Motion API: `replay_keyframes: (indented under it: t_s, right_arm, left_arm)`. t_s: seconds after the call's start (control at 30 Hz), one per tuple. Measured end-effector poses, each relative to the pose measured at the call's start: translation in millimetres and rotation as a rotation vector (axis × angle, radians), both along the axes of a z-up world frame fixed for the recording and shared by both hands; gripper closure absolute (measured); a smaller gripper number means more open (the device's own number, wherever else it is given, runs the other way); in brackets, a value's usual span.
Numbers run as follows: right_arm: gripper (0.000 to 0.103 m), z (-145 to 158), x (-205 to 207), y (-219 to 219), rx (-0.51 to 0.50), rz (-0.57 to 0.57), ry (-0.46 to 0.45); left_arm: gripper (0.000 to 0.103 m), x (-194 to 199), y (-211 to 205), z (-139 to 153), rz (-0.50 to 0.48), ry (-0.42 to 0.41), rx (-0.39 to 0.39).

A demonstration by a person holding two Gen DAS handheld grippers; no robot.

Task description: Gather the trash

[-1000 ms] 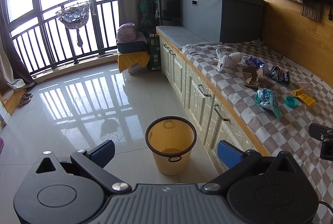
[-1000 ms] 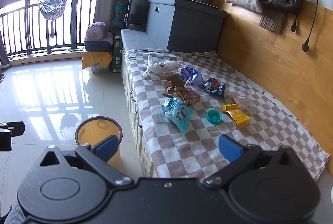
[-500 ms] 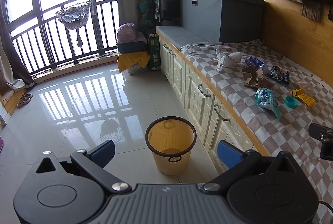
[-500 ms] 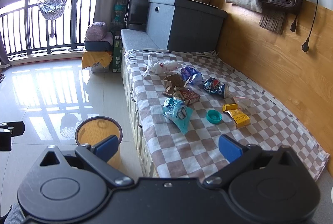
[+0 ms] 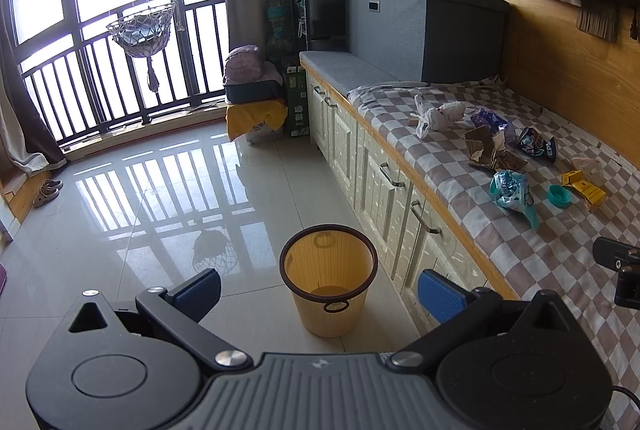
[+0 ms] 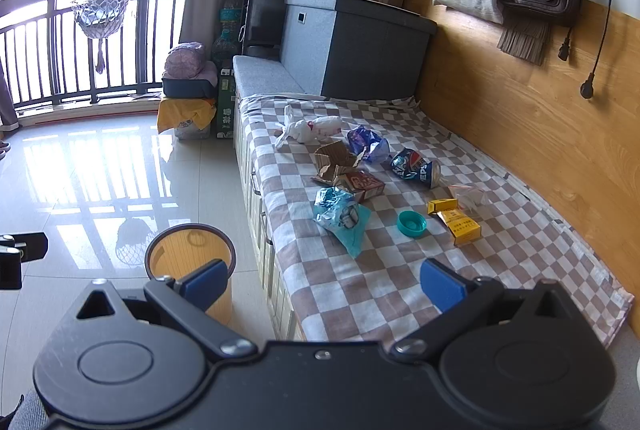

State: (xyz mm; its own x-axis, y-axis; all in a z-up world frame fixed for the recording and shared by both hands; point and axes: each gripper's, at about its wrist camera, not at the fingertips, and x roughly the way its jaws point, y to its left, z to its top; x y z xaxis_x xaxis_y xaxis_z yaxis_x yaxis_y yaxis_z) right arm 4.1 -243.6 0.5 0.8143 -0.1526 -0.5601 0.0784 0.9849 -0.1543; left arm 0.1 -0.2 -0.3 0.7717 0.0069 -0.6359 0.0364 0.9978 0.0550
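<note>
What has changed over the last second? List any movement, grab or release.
Nothing visibly changed. Both grippers, left and right, have their jaws open and hold nothing; the trash on the checkered cloth and the yellow wastebasket lie exactly as before.

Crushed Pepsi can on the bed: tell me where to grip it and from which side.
Grip the Pepsi can across its dented middle, descending from above with the right gripper. It lies on its side on the checkered cloth, open end toward the wall, clear of the blue wrapper.
</note>
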Motion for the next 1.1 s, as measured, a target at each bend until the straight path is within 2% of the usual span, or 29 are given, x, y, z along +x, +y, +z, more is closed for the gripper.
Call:
replay_keyframes:
  t_s: [0.33, 0.57, 0.87, 1.1]
  right_arm:
    - [0.000, 0.2, -1.4, 1.1, 0.004, 0.002, 0.000]
    - [0.000, -1.0, 0.8, -1.9, 0.052, 0.032, -0.008]
    - [0.000, -5.1, 12.1, -35.7, 0.113, -0.023, -0.035]
    - [0.000, -16.4, 19.5, -74.8, 0.139, -0.109, -0.031]
  left_arm:
    - [0.000, -0.1, -0.1, 0.1, -0.001, -0.001, 0.000]
    - [0.000, 3.8, -3.9, 1.3, -0.008, 0.003, -0.003]
    - [0.000, 29.2, -35.4, -4.3, -0.098, -0.007, 0.019]
    - [0.000, 56.8, -77.3, -8.1, -0.208, -0.010, 0.056]
